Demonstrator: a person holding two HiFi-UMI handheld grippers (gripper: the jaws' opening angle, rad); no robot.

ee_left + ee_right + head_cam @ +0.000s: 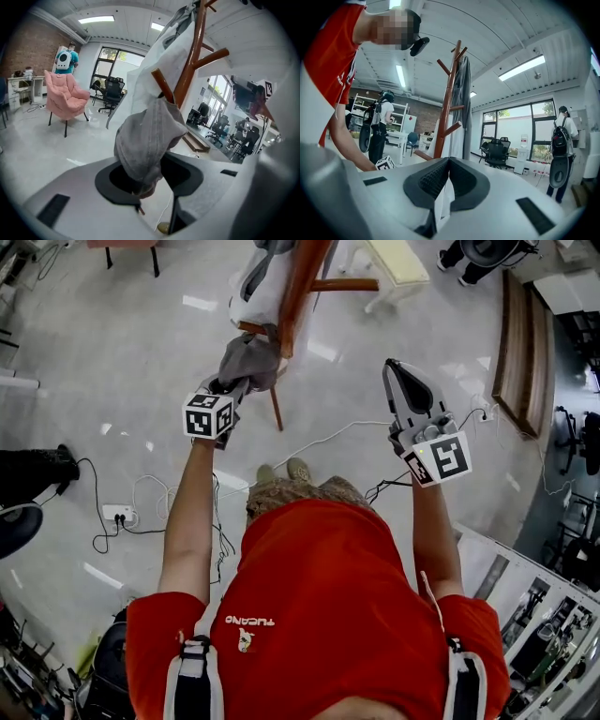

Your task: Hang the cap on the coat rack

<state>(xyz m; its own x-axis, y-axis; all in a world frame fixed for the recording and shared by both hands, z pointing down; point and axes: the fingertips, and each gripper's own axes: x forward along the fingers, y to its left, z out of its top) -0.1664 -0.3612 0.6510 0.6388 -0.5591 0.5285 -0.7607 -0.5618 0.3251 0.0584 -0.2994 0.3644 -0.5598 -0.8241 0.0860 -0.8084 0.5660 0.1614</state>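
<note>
A grey cap (248, 362) hangs over a lower peg (161, 86) of the brown wooden coat rack (300, 287). My left gripper (230, 385) is just below it. In the left gripper view the cap (147, 136) droops down between the parted jaws of that gripper (150, 180), and the pads do not press on it. My right gripper (398, 371) is held up to the right of the rack, apart from it. Seen in its own view, the right gripper (449, 161) has its jaw tips together with nothing in them, and the coat rack (447, 103) stands beyond.
A white garment (159, 56) and a grey one (464, 103) hang higher on the rack. Cables (319, 442) and a power strip (117, 515) lie on the floor. A pink armchair (65, 96) stands to the left. A person with a backpack (560, 145) stands at the right.
</note>
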